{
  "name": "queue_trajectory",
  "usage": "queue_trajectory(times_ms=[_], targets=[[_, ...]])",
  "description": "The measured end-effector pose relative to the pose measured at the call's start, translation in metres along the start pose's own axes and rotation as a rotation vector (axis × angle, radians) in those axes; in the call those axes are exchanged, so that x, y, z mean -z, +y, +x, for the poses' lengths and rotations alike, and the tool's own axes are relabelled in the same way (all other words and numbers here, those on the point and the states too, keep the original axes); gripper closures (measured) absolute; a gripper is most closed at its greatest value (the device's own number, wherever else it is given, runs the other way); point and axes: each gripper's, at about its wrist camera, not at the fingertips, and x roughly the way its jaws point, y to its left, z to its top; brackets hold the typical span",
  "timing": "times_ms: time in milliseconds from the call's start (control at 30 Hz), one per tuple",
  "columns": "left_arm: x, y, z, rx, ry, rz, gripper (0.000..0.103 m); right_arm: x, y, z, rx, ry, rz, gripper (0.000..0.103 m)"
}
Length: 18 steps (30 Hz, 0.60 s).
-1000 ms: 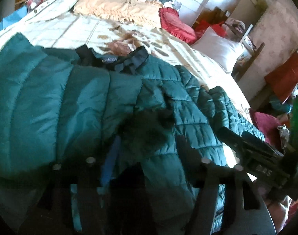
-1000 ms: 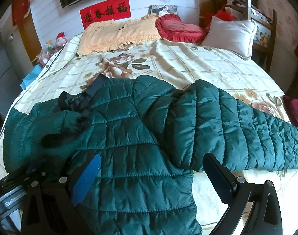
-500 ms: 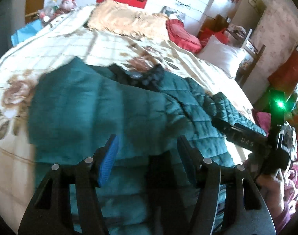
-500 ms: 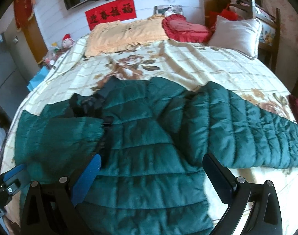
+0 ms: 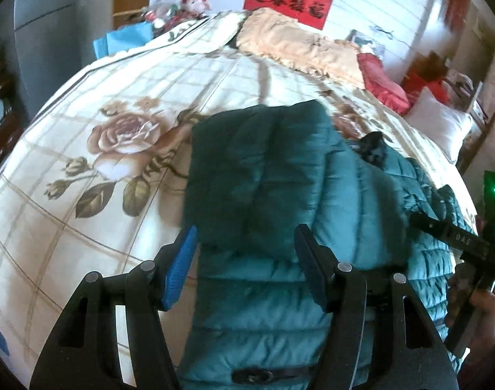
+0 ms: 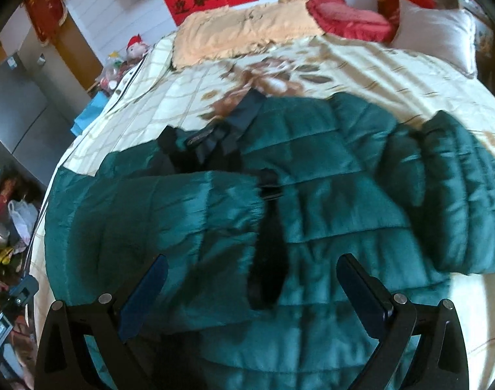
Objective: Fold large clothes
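Observation:
A dark green quilted puffer jacket [image 6: 312, 195] lies spread on the bed, its dark collar [image 6: 214, 143] toward the pillows. Its left sleeve [image 6: 156, 214] is folded across the body; the right sleeve [image 6: 468, 195] lies off to the right. In the left wrist view the folded sleeve [image 5: 257, 175] lies in front of my left gripper [image 5: 244, 256], which is open and empty just above the jacket's left edge. My right gripper [image 6: 250, 279] is open and empty above the jacket's lower middle. The right gripper also shows in the left wrist view [image 5: 455, 237].
The bed has a cream floral quilt [image 5: 110, 136]. At its head lie a yellow pillow [image 6: 247, 29], a red cushion [image 6: 345, 16] and a white pillow [image 6: 436, 32]. Clutter and bags [image 6: 10, 221] stand on the floor left of the bed.
My left gripper let go of the sleeve, now laid across the jacket, and drew back to the left. My right gripper moved left toward the jacket's middle.

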Motion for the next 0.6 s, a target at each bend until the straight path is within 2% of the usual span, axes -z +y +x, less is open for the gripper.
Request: queue_trajectory(times_ms=[67,133,167,233,300,400,500,600], targets=[[0.0,0.005,0.005,-0.006,0.007,-0.004,0.041,0.0,0.007,0.009,0.003,0.016,-0.02,0.001],[0.0,0.007,0.01,-0.007,0.016,-0.004,0.041,0.0,0.012,0.016,0.015,0.022,-0.037,0.015],[0.001,0.008,0.012,-0.007,0.021,-0.007,0.041,0.001,0.014,0.019,0.016,0.025,-0.04,0.027],[0.002,0.008,0.016,-0.005,0.027,-0.013,0.041,0.003,0.016,0.024,0.018,0.016,-0.05,0.034],[0.002,0.007,0.016,-0.003,0.029,-0.018,0.041,0.004,0.019,0.022,-0.004,-0.005,-0.071,0.058],[0.002,0.009,0.016,-0.003,0.03,-0.021,0.041,0.003,0.026,0.013,0.02,-0.04,-0.122,0.072],[0.003,0.009,0.016,-0.006,0.031,-0.02,0.041,0.002,0.032,-0.003,0.037,-0.096,-0.164,0.08],[0.003,0.009,0.016,-0.009,0.033,-0.013,0.041,-0.003,0.032,-0.026,0.059,-0.164,-0.185,0.082]])
